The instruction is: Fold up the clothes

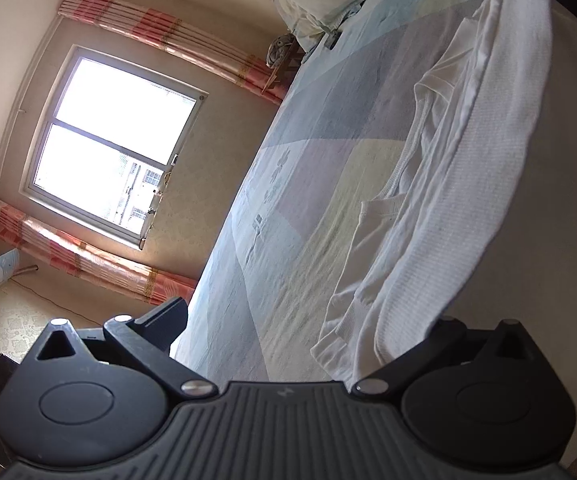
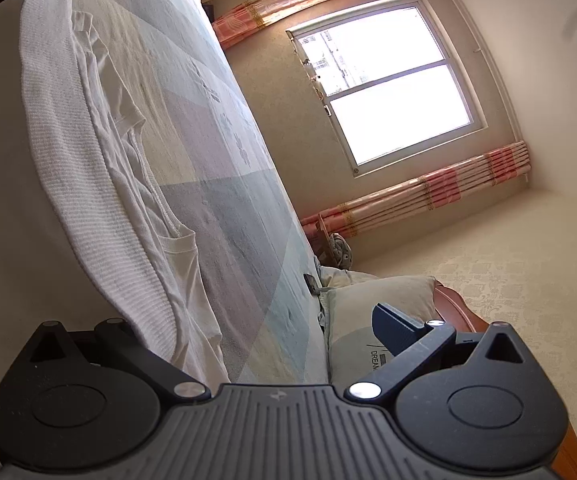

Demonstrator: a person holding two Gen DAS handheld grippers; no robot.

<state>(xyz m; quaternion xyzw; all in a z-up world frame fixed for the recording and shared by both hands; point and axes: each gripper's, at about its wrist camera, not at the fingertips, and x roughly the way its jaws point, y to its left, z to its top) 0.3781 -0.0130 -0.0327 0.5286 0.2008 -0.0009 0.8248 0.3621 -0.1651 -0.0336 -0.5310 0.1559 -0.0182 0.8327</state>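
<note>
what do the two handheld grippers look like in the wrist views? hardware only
Both look alike: matte black plastic. The left gripper and the right gripper each have a ribbed grey-black centre plate, two round housings with oval insets, angular link arms on silver pivot pins, and triangular cut-outs at the outer corners. No cables, hands or sleeves show.

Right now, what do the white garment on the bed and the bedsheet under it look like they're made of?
The white garment looks like soft knit, likely cotton: matte, with a fine waffle-like ribbing and ribbed hems. The bedsheet looks like thin woven cotton or a blend, matte, printed in pale colour blocks, with fine creases. The fibre itself can't be confirmed.
</note>
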